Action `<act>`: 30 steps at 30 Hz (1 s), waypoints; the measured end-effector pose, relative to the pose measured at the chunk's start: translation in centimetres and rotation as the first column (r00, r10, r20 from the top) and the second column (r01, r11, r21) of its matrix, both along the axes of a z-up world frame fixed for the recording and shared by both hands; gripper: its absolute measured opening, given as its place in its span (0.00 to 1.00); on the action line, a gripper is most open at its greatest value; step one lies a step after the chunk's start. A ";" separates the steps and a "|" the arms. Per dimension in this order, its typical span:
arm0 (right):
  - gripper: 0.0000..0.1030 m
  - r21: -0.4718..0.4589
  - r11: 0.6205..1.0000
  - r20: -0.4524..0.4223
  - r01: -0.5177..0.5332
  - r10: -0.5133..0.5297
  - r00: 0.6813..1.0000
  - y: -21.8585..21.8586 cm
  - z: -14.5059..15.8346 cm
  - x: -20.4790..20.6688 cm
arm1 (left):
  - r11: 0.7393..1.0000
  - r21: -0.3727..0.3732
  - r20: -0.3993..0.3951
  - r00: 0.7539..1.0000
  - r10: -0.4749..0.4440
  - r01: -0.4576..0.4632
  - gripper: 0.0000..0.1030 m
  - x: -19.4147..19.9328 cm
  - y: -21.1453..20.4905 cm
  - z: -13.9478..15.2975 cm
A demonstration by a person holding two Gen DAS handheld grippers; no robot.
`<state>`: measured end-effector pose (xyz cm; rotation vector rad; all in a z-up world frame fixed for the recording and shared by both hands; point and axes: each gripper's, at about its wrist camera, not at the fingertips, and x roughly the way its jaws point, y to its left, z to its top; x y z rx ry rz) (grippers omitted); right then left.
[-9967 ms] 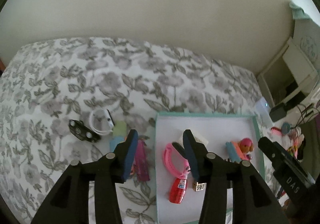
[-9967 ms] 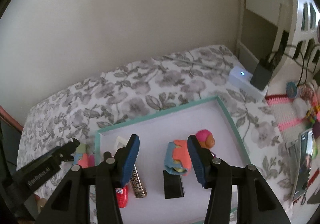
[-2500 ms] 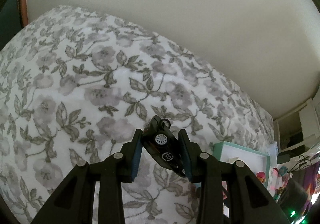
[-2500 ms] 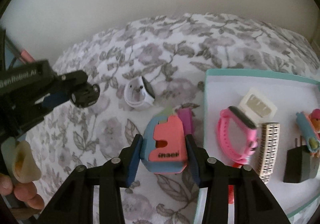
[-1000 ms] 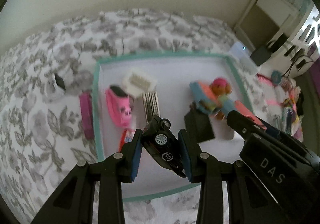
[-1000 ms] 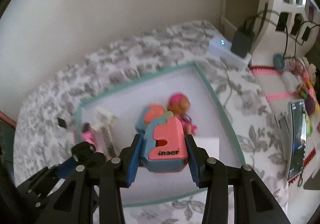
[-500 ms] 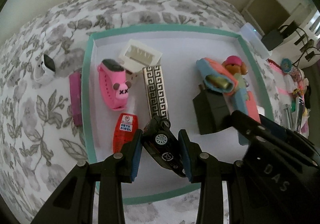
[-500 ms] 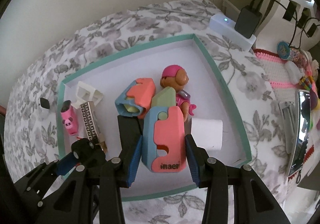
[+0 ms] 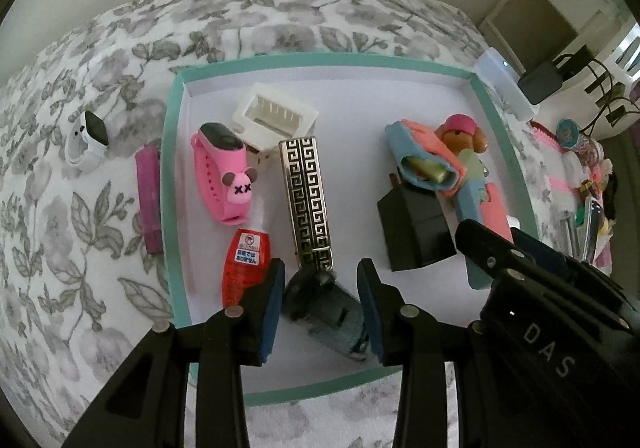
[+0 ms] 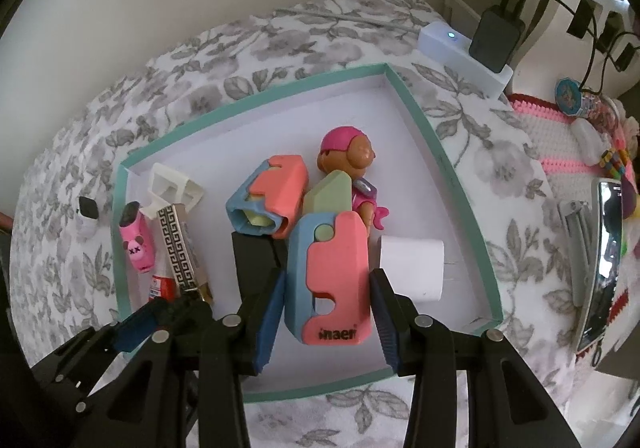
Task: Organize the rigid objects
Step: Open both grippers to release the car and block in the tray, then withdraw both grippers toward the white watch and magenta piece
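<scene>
**Dropping Off a Toy Car and a Puzzle Block in the Teal Tray**

Both grippers hang over the near edge of the teal tray [image 9: 320,58], which sits on the flower-print bed [image 9: 80,248], each with one toy between its fingers.

The left gripper [image 9: 320,268] has its blue pads on either side of the small dark toy car [image 9: 324,308]. The car is just inside the tray's near rim, beside the red bottle [image 9: 242,268] and at the near end of the patterned metal bar [image 9: 306,200]. It shows only as a blur between sharp fingers, so I cannot tell whether the pads are pinching it or have let go.

The right gripper [image 10: 328,278] is closed on the coral-and-blue puzzle block [image 10: 332,276], with a pad pressed to each long side. The block is low over the tray's middle, between the black adapter [image 10: 256,260] and a white cube [image 10: 412,266]. I cannot tell from either view whether it touches the floor.

I judge both toys to be light, hard plastic that will not give under the pads. The car is smooth and rounded and rolls on its wheels, so I would hold it across the flat doors and expect it to creep once released. The block's broad flat flanks make the surer grip, though its interlocked pieces could slide apart if squeezed off-centre.

A white watch [image 9: 88,138] and a purple stick [image 9: 147,188] lie on the bed outside the tray's left rim, so by my reckoning the sorting is well along but not finished.
</scene>
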<state>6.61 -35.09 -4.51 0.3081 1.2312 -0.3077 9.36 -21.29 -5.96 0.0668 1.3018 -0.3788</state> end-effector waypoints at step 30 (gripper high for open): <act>0.66 -0.037 0.995 0.062 -0.097 0.099 0.993 3.5 2.1 1.2 | 0.961 0.059 0.115 0.958 0.263 -0.271 0.79 3.2 8.0 1.7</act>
